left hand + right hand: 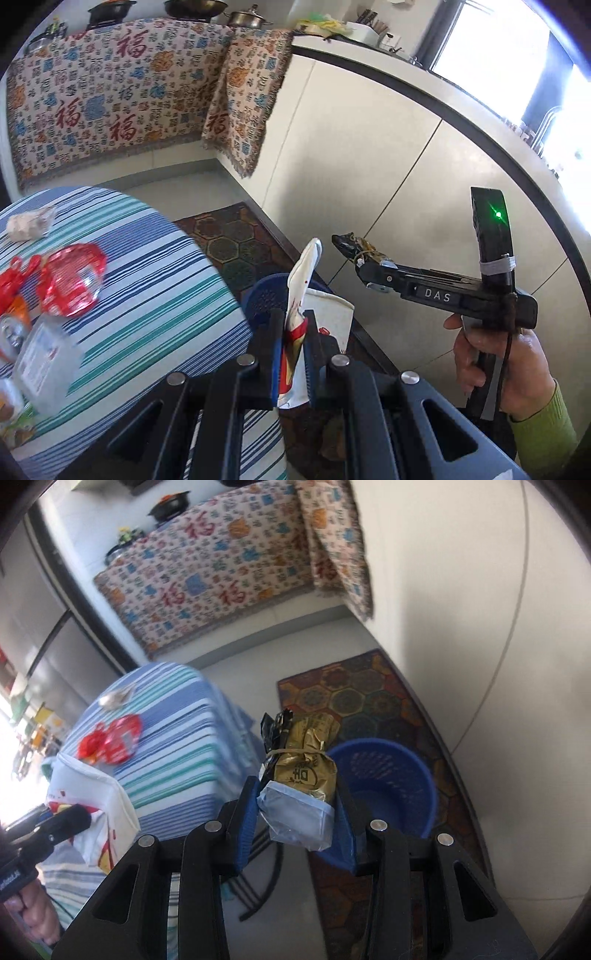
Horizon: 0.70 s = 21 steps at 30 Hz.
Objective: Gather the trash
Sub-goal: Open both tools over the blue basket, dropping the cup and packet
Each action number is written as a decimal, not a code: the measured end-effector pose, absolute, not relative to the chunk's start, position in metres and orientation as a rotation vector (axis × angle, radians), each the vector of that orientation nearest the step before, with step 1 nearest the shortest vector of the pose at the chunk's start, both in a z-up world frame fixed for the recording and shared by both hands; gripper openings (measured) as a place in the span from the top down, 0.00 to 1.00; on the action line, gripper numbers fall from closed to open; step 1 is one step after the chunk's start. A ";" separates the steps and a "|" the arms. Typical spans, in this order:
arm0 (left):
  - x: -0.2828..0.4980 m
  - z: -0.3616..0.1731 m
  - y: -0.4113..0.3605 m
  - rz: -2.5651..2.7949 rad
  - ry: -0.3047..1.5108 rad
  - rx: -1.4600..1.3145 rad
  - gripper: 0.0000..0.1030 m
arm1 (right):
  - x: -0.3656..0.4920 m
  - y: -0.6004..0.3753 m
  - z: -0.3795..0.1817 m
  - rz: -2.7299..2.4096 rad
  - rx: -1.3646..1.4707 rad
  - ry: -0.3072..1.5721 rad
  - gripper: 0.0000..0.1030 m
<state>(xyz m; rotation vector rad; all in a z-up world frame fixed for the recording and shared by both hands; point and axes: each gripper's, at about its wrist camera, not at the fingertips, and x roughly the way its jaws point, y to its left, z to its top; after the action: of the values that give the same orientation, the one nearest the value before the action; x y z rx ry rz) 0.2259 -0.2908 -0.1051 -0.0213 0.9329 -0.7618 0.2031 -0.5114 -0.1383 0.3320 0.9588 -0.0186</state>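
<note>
both grippers loaded, mid-carry to the bin. left gripper (293, 341) jaws nearly closed, pinching a flattened white-and-red paper cup (325, 317) by its edge; the cup stands up between the fingers, off the table, with the blue bin (264, 295) showing just behind it. right gripper (295, 808) jaws part open around a gold snack packet (303, 760) tied with a rubber band, gripped at its pale lower end; it hangs in the air just left of the bin in the right wrist view. step in hand looks like transport-then-drop. next move — bring each load over the bin mouth and open the jaws, probably right first since it's closer. more trash is left on the striped table (155, 266): red wrapper (70, 277), crumpled white wad (29, 223).
</note>
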 end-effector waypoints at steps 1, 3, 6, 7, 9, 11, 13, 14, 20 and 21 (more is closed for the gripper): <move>0.231 -0.109 -0.305 -0.770 0.941 -0.010 0.90 | 0.206 -0.522 -0.143 -0.033 0.348 0.964 0.62; 0.243 -0.123 -0.334 -0.782 0.957 0.012 0.90 | 0.210 -0.544 -0.152 -0.060 0.377 0.969 0.62; 0.256 -0.145 -0.366 -0.788 0.985 0.033 0.90 | 0.213 -0.569 -0.166 -0.085 0.434 0.962 0.62; 0.260 -0.152 -0.375 -0.788 0.995 0.039 0.90 | 0.212 -0.577 -0.171 -0.104 0.452 0.957 0.62; 0.266 -0.167 -0.388 -0.789 1.012 0.055 0.90 | 0.208 -0.588 -0.181 -0.108 0.492 0.951 0.62; 0.270 -0.181 -0.401 -0.789 1.023 0.072 0.90 | 0.207 -0.598 -0.190 -0.105 0.535 0.957 0.62; 0.270 -0.193 -0.410 -0.785 1.037 0.084 0.90 | 0.207 -0.605 -0.196 -0.101 0.563 0.960 0.62; 0.271 -0.197 -0.413 -0.782 1.043 0.086 0.90 | 0.209 -0.606 -0.197 -0.101 0.566 0.958 0.62; 0.281 -0.221 -0.431 -0.770 1.060 0.074 0.88 | 0.216 -0.613 -0.205 -0.109 0.616 0.946 0.59; 0.283 -0.224 -0.434 -0.769 1.052 0.069 0.83 | 0.217 -0.614 -0.205 -0.108 0.621 0.941 0.53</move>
<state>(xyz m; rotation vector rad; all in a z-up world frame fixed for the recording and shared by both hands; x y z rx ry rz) 0.2828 -0.4335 -0.2240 0.0693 1.0515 -0.7691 0.2168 -0.6141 -0.2054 0.6208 0.9414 -0.1080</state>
